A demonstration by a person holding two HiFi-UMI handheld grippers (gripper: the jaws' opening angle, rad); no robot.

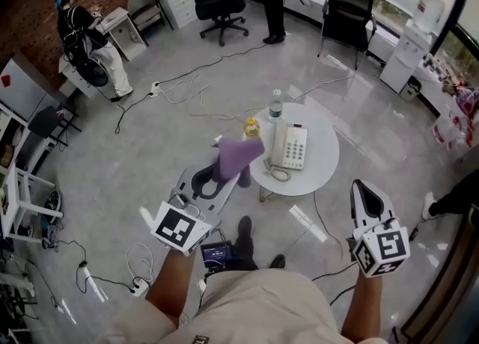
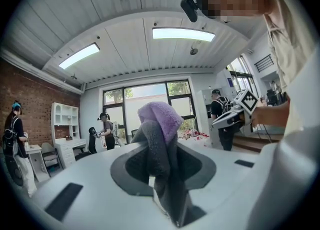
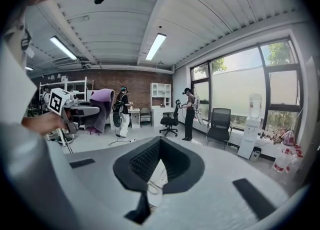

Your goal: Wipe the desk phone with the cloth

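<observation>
The white desk phone (image 1: 290, 146) lies on a small round white table (image 1: 322, 163), with its coiled cord toward the near rim. My left gripper (image 1: 222, 174) is shut on a purple cloth (image 1: 241, 155), which hangs just left of the table's edge, clear of the phone. In the left gripper view the cloth (image 2: 160, 119) bulges up from between the jaws of the left gripper (image 2: 163, 149). My right gripper (image 1: 361, 188) hovers over the floor to the right of the table, shut and with nothing in it. A bit of the phone (image 3: 158, 175) shows below the tips of the right gripper (image 3: 159, 146).
A water bottle (image 1: 275, 105) and a small yellow object (image 1: 252, 127) stand at the table's far side. Cables (image 1: 191, 92) trail across the floor. Beyond are an office chair (image 1: 219, 7), a black chair (image 1: 346, 6), a water dispenser (image 1: 410, 47) and a standing person (image 1: 82, 32).
</observation>
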